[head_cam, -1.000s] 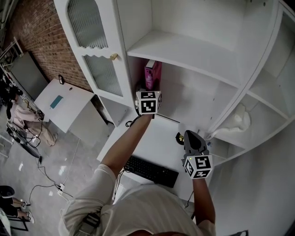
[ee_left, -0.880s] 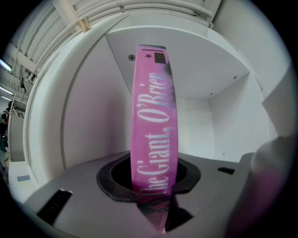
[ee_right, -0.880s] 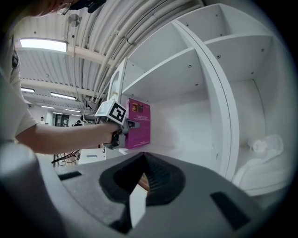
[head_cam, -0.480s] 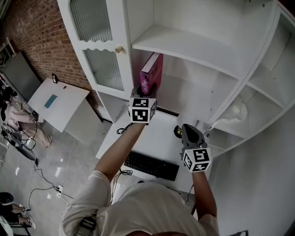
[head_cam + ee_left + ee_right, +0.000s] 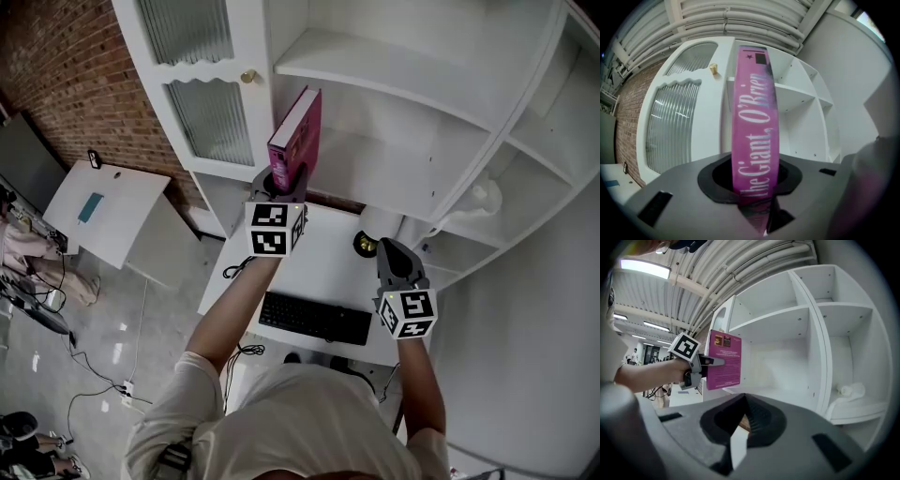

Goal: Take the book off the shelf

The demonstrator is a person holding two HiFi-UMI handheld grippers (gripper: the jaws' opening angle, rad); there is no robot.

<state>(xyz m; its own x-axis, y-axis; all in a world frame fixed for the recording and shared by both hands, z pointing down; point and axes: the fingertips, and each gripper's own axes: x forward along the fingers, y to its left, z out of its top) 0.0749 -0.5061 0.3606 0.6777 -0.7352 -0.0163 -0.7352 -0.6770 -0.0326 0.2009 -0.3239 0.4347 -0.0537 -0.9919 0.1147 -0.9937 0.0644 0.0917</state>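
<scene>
A pink book [image 5: 295,136] stands upright in front of the white shelf unit [image 5: 394,75], clear of its lower compartment. My left gripper [image 5: 281,183] is shut on the book's lower end, its marker cube [image 5: 273,228] towards me. In the left gripper view the pink spine [image 5: 754,122] rises straight up from between the jaws of that gripper [image 5: 757,187]. In the right gripper view the book's back cover [image 5: 724,359] shows at the left, held by the left gripper [image 5: 701,364]. My right gripper [image 5: 394,258] hangs over the desk with its jaws together and nothing in them.
A cabinet door with ribbed glass [image 5: 202,103] and a brass knob [image 5: 247,77] is left of the book. Below lies a white desk [image 5: 319,272] with a black keyboard [image 5: 314,319] and a small round dark object [image 5: 364,244]. A white roll [image 5: 483,199] lies on a right-hand shelf.
The left gripper has drawn the book out of the lower shelf compartment, towards me and upward. The right gripper has stayed roughly where it was over the desk.
</scene>
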